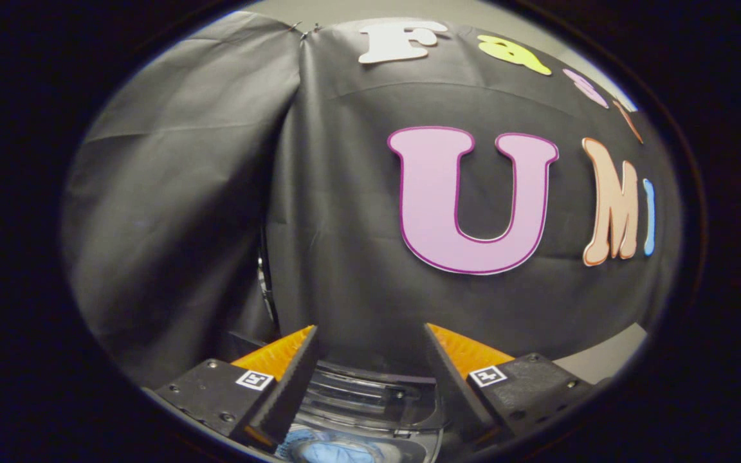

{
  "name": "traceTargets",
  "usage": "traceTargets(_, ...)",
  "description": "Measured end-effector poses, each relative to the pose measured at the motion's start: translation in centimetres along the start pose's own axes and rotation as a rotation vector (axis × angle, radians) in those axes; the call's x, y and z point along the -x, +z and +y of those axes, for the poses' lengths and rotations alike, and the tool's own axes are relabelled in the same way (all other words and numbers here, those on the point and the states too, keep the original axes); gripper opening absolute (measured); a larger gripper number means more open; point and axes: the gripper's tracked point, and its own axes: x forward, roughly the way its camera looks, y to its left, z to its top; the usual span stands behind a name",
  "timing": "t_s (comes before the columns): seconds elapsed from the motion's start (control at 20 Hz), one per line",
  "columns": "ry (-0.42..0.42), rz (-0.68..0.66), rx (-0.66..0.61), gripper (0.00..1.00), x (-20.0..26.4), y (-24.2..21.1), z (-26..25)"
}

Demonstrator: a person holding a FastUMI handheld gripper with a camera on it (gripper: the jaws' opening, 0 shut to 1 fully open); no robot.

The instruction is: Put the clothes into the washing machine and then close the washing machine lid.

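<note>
My gripper (370, 334) is open, with a wide gap and nothing between its fingers. It faces the booth's black cloth wall. Below and between the fingers lies the top of the washing machine (370, 392), with a clear, ridged lid part and dark trim. Lower still, a patch of blue cloth (332, 450) shows under the fingers, seemingly inside the machine's opening. Whether the lid stands open or lies flat I cannot tell from this angle.
The black cloth wall (345, 244) hangs close ahead, with a seam where two panels meet (274, 257). A strip of pale table surface (608, 357) shows to the right, beyond the right finger.
</note>
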Motion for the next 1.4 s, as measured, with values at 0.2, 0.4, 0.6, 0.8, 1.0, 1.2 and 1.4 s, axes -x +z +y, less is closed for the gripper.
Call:
traceTargets(0.2,-0.038,0.041,-0.123,0.95,-3.3,-1.8,-2.4)
traceTargets(0.4,-0.108,0.126,-0.109,0.95,-5.5,-5.1,-4.8)
traceTargets(0.6,-0.091,0.157,-0.065,0.97,-5.9,-7.6,-4.7)
traceTargets(0.8,-0.091,0.103,-0.178,0.96,-6.1,-7.8,-4.3)
traceTargets(1.0,-0.084,0.126,-0.162,0.96,-5.9,-8.3,-4.7)
traceTargets(1.2,-0.072,0.147,-0.163,0.96,-5.8,-8.2,-4.7)
traceTargets(1.4,-0.057,0.160,-0.163,0.96,-5.6,-8.2,-4.6)
